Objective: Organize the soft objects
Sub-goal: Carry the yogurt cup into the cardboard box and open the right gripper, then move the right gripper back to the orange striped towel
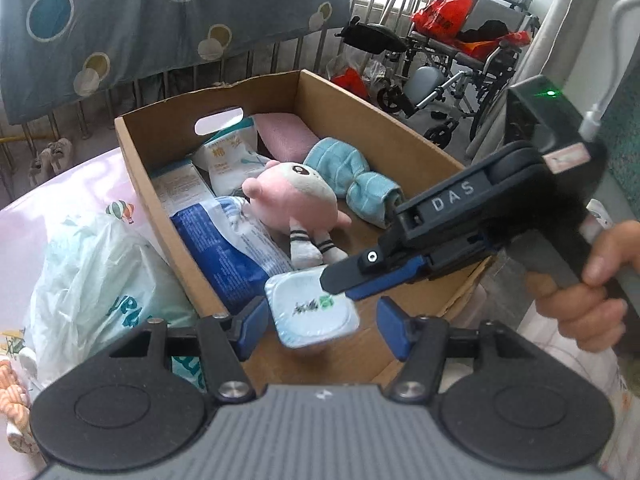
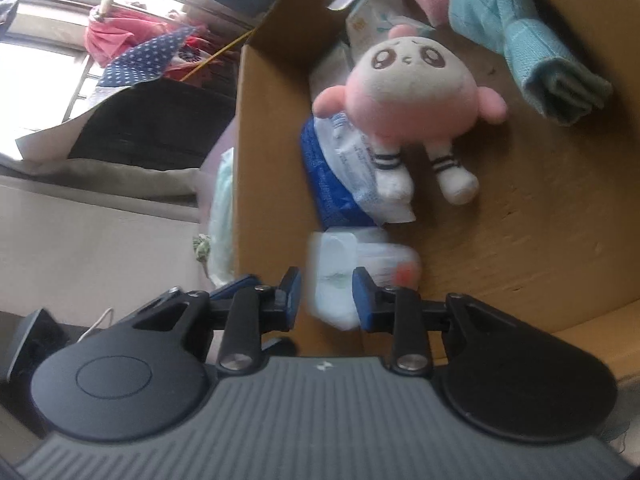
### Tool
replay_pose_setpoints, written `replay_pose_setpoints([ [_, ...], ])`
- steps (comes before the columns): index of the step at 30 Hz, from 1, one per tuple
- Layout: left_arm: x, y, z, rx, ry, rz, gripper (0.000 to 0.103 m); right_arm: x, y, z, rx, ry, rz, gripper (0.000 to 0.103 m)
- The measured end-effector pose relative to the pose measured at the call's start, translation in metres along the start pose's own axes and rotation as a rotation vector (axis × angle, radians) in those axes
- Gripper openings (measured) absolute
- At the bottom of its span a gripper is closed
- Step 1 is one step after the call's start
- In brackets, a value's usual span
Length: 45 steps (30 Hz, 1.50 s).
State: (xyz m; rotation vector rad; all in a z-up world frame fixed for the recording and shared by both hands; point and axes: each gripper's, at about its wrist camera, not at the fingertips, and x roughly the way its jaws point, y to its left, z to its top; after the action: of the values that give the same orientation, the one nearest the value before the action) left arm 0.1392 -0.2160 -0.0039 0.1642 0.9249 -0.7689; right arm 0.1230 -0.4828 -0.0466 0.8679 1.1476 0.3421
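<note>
Left wrist view showed a cardboard box [image 1: 168, 184] standing on a bed with a pink sheet [image 1: 60, 192], and a white plastic bag [image 1: 100, 280] lay just beside its left wall. Inside the box were a pink plush doll [image 1: 292, 200], a rolled teal towel [image 1: 352, 176], a pink cushion [image 1: 280, 136] at the far end, a blue and white soft pack [image 1: 224, 248] along the left wall, and some paper-wrapped packs [image 1: 228, 160]. The left gripper [image 1: 320, 326] was released, its fingers [image 1: 252, 328] spread on both sides of a small white wipes pack [image 1: 316, 312] without touching it. The right gripper [image 1: 344, 284] came from the right side, and its fingers appeared clenched on the edge of this pack near the near end of the box; in the right wrist view the pack [image 2: 344, 276] sat blurred between the fingers [image 2: 362, 296]. I judged the pack to be light, soft and a little slippery because of its film wrapping. It would bend if held by one corner, so holding it across the middle of the short side seemed safer.
</note>
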Motion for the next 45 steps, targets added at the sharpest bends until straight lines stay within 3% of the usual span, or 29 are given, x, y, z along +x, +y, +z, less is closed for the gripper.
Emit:
replay_pose_setpoints([
  [6,-0.021,0.006,-0.005,-0.020,-0.030,0.003,0.061,-0.009,-0.004,0.007,0.025,-0.068,-0.056,0.034],
  [11,-0.045,0.019,-0.011,-0.057,-0.071,0.022,0.061,-0.001,0.004,0.016,-0.033,-0.159,-0.148,0.033],
  [14,-0.059,0.030,-0.015,-0.079,-0.093,0.057,0.061,0.014,0.004,0.022,-0.034,-0.142,-0.170,0.031],
  [18,-0.078,0.052,-0.026,-0.135,-0.116,0.095,0.063,0.040,0.010,0.021,-0.059,-0.050,-0.209,0.029],
  [23,-0.098,0.077,-0.053,-0.194,-0.121,0.136,0.065,0.051,0.014,0.008,-0.033,0.009,-0.157,0.028],
  [30,-0.117,0.102,-0.097,-0.244,-0.128,0.247,0.070,0.041,0.013,0.004,0.008,-0.030,-0.152,0.031],
  [32,-0.125,0.108,-0.110,-0.258,-0.137,0.302,0.071,0.027,0.021,0.002,-0.028,-0.077,-0.170,0.034],
  [34,-0.134,0.114,-0.123,-0.266,-0.147,0.364,0.072,0.014,0.034,0.001,-0.066,-0.126,-0.188,0.047],
  [39,-0.149,0.130,-0.154,-0.294,-0.161,0.534,0.072,-0.006,0.083,-0.001,-0.195,-0.213,-0.185,0.050],
  [42,-0.155,0.144,-0.170,-0.318,-0.157,0.599,0.072,0.002,0.119,-0.004,-0.270,-0.214,-0.136,0.051],
  [45,-0.157,0.156,-0.176,-0.360,-0.162,0.586,0.072,0.031,0.158,-0.010,-0.338,-0.155,-0.058,0.051],
])
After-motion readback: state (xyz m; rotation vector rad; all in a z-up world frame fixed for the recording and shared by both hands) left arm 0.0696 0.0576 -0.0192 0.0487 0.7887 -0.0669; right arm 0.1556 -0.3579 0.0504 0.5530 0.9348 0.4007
